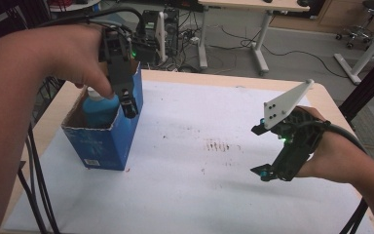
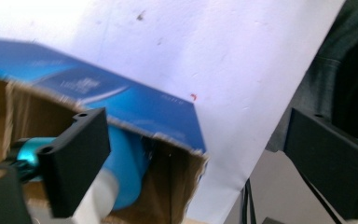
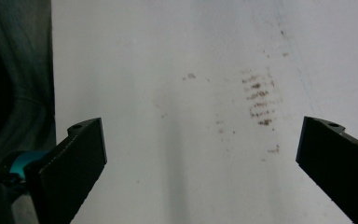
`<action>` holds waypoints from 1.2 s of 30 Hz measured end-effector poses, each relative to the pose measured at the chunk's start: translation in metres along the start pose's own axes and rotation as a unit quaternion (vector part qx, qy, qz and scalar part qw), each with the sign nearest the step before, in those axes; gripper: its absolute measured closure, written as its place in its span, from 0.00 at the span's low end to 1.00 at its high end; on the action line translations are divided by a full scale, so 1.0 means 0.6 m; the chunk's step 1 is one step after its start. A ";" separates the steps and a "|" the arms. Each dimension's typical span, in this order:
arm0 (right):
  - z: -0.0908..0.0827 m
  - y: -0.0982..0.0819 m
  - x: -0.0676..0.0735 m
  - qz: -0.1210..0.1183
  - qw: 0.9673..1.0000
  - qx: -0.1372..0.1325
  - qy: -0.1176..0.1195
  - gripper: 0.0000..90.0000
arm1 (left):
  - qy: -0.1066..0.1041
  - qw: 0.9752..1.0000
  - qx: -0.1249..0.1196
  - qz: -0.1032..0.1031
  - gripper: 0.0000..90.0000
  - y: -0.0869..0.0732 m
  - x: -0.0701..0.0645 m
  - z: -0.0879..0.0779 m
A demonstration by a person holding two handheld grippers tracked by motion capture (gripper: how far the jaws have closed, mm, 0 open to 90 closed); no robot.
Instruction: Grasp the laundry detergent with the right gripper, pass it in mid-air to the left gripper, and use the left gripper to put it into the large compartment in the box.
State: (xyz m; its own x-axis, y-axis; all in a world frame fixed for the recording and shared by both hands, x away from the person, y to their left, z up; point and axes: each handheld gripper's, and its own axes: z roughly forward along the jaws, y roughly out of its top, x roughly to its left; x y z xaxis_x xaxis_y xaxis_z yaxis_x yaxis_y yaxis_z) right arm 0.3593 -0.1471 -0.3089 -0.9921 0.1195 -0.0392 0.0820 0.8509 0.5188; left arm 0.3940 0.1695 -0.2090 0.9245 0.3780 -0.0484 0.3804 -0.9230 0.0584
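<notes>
Hovering my left gripper [image 1: 129, 108] over the open blue cardboard box [image 1: 108, 141], jaws spread wide and empty. The blue plastic bottle [image 1: 100, 109] stands upright inside, just below them. My right gripper [image 1: 268, 171] waits well apart, jaws wide and empty.

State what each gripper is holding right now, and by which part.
Nothing is held. The left gripper hangs with jaws wide apart above the blue bottle, which stands in the blue carton. The right gripper is open over the white table cover.
</notes>
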 end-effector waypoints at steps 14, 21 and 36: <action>-0.029 0.005 -0.027 -0.021 0.993 0.114 0.009 0.01 | -0.031 0.997 0.008 0.071 0.02 0.050 -0.031 0.050; -0.053 0.012 -0.036 -0.034 0.987 0.155 0.007 0.01 | -0.042 0.994 0.015 0.099 0.02 0.067 -0.039 0.077; -0.081 0.016 -0.037 -0.042 0.981 0.188 -0.004 0.01 | -0.039 0.993 0.015 0.113 0.02 0.085 -0.044 0.090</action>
State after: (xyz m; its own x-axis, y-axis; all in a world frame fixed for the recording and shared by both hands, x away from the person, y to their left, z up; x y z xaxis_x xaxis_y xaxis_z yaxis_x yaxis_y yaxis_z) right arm 0.3772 -0.1665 -0.2617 -0.9961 0.0446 -0.0759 0.0318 0.9863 0.1619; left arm 0.3879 0.1088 -0.2583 0.9811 0.1558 -0.1151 0.1620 -0.9857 0.0469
